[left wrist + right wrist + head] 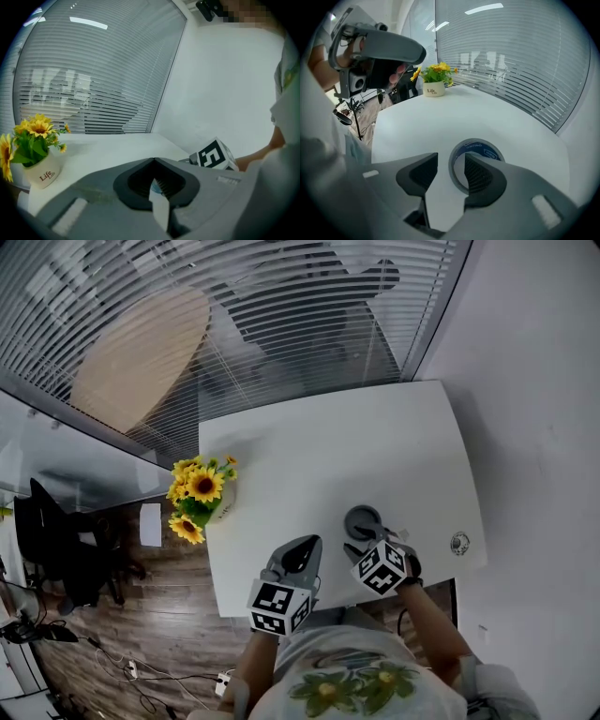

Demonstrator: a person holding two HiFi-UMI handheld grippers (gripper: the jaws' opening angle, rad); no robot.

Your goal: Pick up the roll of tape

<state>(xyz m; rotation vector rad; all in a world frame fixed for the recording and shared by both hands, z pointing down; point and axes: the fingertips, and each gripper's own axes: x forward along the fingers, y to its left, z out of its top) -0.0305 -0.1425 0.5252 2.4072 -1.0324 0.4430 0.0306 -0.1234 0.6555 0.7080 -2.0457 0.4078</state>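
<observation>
**Open gripper straddles the tape roll's wall at the desk's near edge**

The right gripper (pixel 451 159) points steeply down at the roll of tape (pixel 483 146), its jaws wide apart. One jaw stands inside the roll's hole and the other outside it, so the grey wall sits between them. The outer pad is clear of the wall, and the roll is not gripped. The roll of tape (pixel 363 519) lies flat on the white table (pixel 356 446), close to the near edge and toward the right, with a blue label lining its core.

Just to the left, the left gripper (pixel 307 545) hangs over the near edge. In the left gripper view the jaws of the left gripper (pixel 154 160) meet at their tips. Each tool carries a marker cube (pixel 382 568) at its near end.

A small round object (pixel 459 542), too small to identify, sits at the table's right edge, near the tape. On the far left edge, well apart from the tape, a white pot (pixel 434 88) printed "Life" stands upright. It holds a bunch of sunflowers (pixel 197 488) with green leaves.

Past the table's far side, slatted blinds (pixel 309 306) cover a glass wall, and a round wooden tabletop (pixel 141 352) shows through them. A black chair (pixel 56 540) stands on the wood floor to the left.
</observation>
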